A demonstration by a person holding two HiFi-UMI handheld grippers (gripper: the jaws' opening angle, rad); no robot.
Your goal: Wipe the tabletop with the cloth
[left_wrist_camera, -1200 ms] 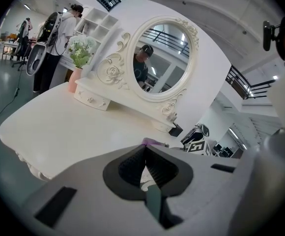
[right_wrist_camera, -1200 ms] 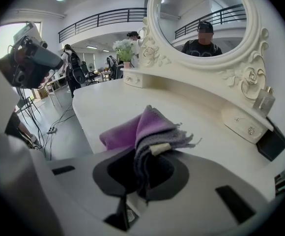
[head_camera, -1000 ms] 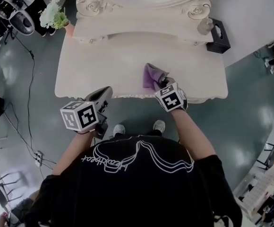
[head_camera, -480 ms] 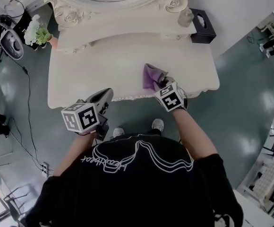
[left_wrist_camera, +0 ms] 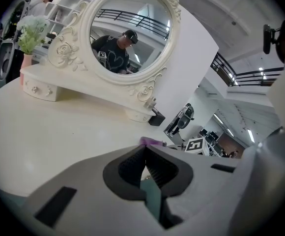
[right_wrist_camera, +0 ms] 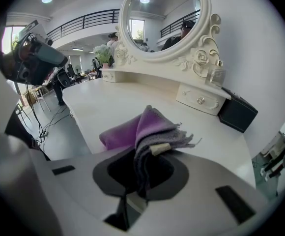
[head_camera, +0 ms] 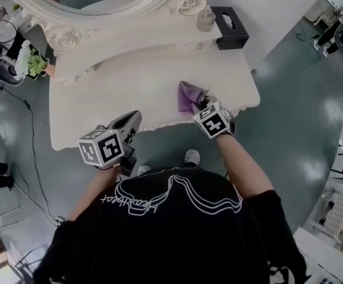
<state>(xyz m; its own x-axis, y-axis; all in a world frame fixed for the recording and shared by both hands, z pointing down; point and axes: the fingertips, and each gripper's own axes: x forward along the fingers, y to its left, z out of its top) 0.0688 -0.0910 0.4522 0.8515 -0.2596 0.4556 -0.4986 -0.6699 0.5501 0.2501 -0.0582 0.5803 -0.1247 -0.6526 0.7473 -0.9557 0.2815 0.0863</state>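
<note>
Far left, off the end of the worktop (head_camera: pixel 94 99): dark cables (head_camera: pixel 32 152) trailing over a glossy grey-green floor (head_camera: pixel 295 117), with camera gear on stands nearby. At the back left corner, white flowers (head_camera: pixel 32 63) in a pink vase (head_camera: pixel 45 70). Next along the back, an oval mirror (head_camera: pixel 186 3) in a cream frame carved with roses, seated on a low riser (head_camera: pixel 136 43) with small drawers. Cream worktop too, smooth on top, with a scalloped carved trim along its front edge. At that front edge, left of centre, the left claw (head_camera: pixel 133 118), jaws pressed tip to tip and empty, pointing across the surface toward the mirror. Just right of centre, near the same edge, the purple cloth (head_camera: pixel 187 94): one bunched fold pinched in the right claw (head_camera: pixel 202 101), the rest lying on the worktop just ahead of the jaws, grey threads fraying at its side. Plain cream surface from the cloth back to the riser. Further right, a small glass bottle (head_camera: pixel 206 18) on the riser's end and, touching or just beside it, a black tissue box (head_camera: pixel 229 27) at the back right corner. Behind the mirror, a white wall (right_wrist_camera: pixel 260 43); higher up, a railed balcony (right_wrist_camera: pixel 83 21) and round ceiling lights. At the far right, more equipment standing on the floor, well apart from the worktop.
</note>
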